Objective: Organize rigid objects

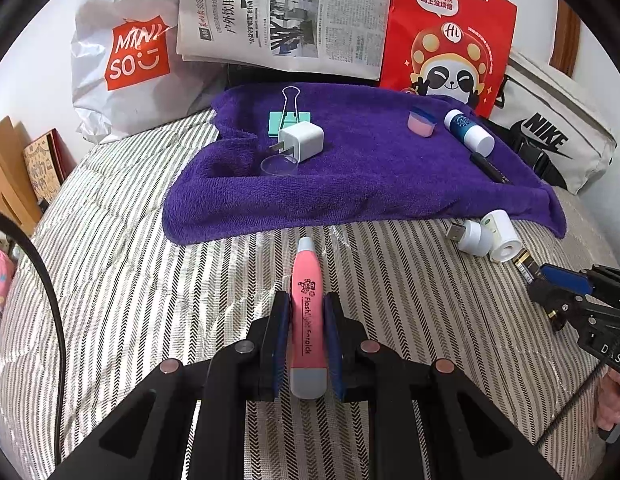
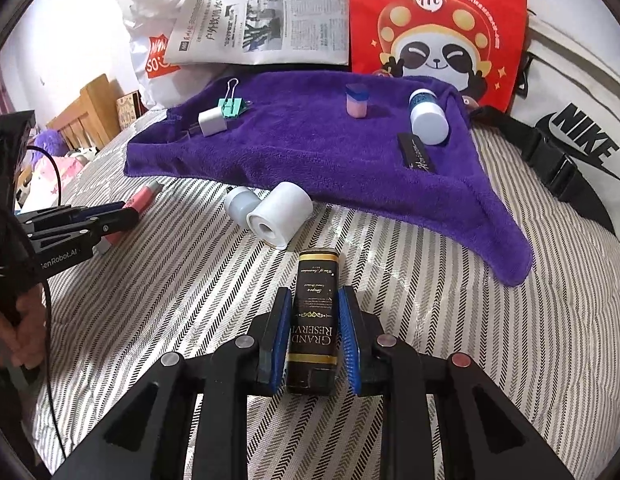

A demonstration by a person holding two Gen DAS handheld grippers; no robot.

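My left gripper [image 1: 307, 298] is shut on a pink flashlight pen [image 1: 306, 276] whose white tip points toward the purple towel [image 1: 370, 192]. It hovers low over the striped bedcover [image 1: 130, 264]. My right gripper [image 2: 315, 294] is shut on a black "Grand Reserve" box [image 2: 313, 320], just short of a white roll [image 2: 280, 216] and a white USB plug-in light [image 2: 240, 204]. On the towel lie a white charger [image 1: 302, 138], a teal binder clip [image 1: 284, 122], a clear lid [image 1: 278, 166], a pink and blue block [image 1: 421, 122], a white and blue bottle [image 1: 468, 132] and a black stick [image 1: 488, 168].
Behind the towel lean a white Miniso bag [image 1: 130, 52], a newspaper [image 1: 286, 12] and a red panda bag [image 1: 450, 40]. A white Nike bag [image 2: 574, 120] with a black strap lies at the right. Wooden boards [image 1: 10, 168] stand at the bed's left edge.
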